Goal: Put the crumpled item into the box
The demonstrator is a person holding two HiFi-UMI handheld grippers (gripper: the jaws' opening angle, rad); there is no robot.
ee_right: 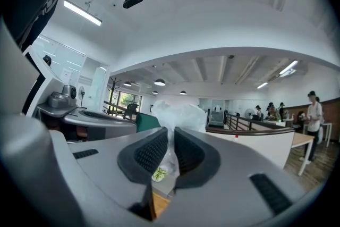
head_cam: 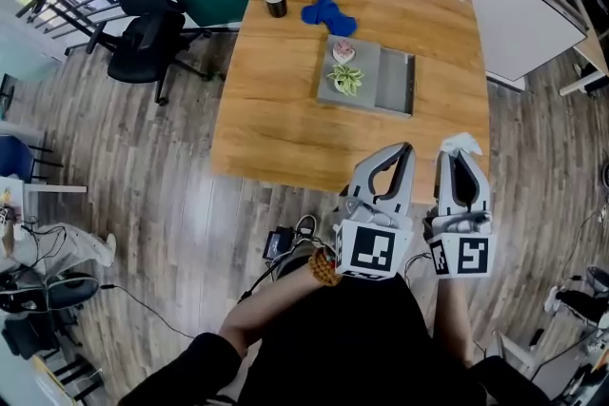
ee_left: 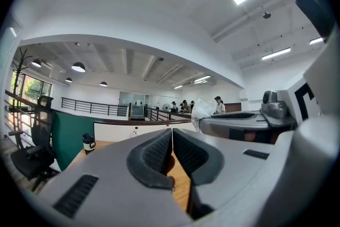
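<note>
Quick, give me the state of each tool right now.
Left tool: closed, nothing between its jaws.
Right tool: closed on the crumpled white plastic.

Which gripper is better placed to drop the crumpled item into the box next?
Right. The right gripper is shut on the crumpled item, so it probably only needs carrying to the grey box. The left gripper is shut with nothing between its jaws.

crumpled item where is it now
In the head view the crumpled item is pinched in the right tool, lower right, over the near edge of the table, short of the box.
</note>
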